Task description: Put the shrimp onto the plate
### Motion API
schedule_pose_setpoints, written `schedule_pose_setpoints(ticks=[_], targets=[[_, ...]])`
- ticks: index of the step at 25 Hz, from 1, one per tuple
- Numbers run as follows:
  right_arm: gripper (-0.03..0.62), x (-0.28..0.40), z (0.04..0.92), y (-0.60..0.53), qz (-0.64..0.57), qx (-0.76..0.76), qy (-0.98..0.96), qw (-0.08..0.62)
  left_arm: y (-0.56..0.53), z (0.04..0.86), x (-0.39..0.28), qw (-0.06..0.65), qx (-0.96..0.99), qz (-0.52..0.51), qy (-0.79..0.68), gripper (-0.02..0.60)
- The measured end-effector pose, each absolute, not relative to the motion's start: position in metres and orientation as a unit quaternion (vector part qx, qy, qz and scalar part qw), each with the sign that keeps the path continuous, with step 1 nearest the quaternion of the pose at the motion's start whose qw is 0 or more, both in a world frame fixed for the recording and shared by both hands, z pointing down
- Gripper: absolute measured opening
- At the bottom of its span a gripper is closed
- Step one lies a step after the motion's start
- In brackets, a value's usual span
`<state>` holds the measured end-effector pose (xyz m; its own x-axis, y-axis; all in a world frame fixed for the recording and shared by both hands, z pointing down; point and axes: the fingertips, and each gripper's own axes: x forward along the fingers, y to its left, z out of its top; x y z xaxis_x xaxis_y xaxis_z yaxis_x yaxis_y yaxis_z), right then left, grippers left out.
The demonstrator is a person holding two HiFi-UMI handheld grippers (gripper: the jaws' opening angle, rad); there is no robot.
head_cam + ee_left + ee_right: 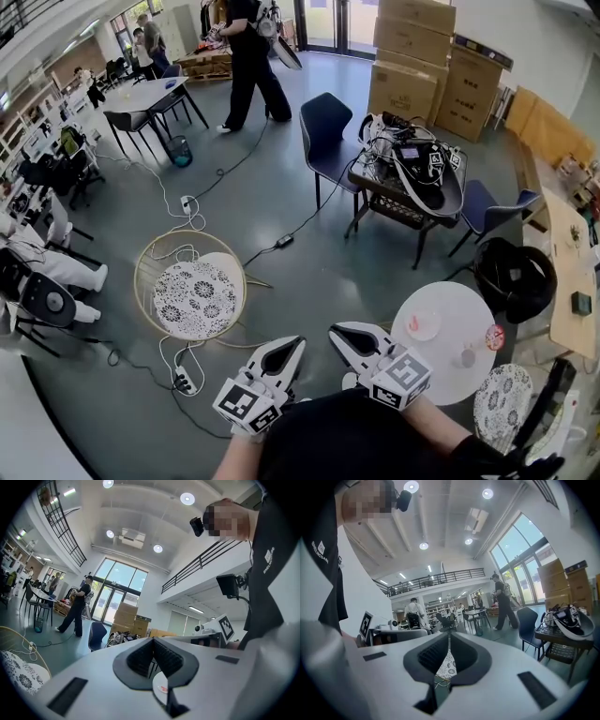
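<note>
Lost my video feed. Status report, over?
Left gripper and right gripper shut, empty, near the chest. Shrimp at the plate on the round white table, ahead right; on it or beside, can't tell. Nothing seen blocking the reach.

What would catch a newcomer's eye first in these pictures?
The left gripper and the right gripper, both shut and empty, sit at the bottom of the head view, close to the person's body. Right of them a round white table carries a pale plate with what looks like the pink shrimp on it; left of them stands a patterned round seat in a gold wire frame.
</note>
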<state>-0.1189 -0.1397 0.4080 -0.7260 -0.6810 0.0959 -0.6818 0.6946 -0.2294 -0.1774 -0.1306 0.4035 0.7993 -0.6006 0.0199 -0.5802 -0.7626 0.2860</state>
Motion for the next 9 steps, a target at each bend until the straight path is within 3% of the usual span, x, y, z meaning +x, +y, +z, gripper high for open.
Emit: schedule_pose_setpoints(ticks=[9], targets=[[0.029, -0.1129, 0.4101, -0.1342, 0.124, 0.372, -0.920, 0.005, -0.1258, 0.4031, -0.1697, 0.137, 0.940, -0.031, -0.312, 0.008]])
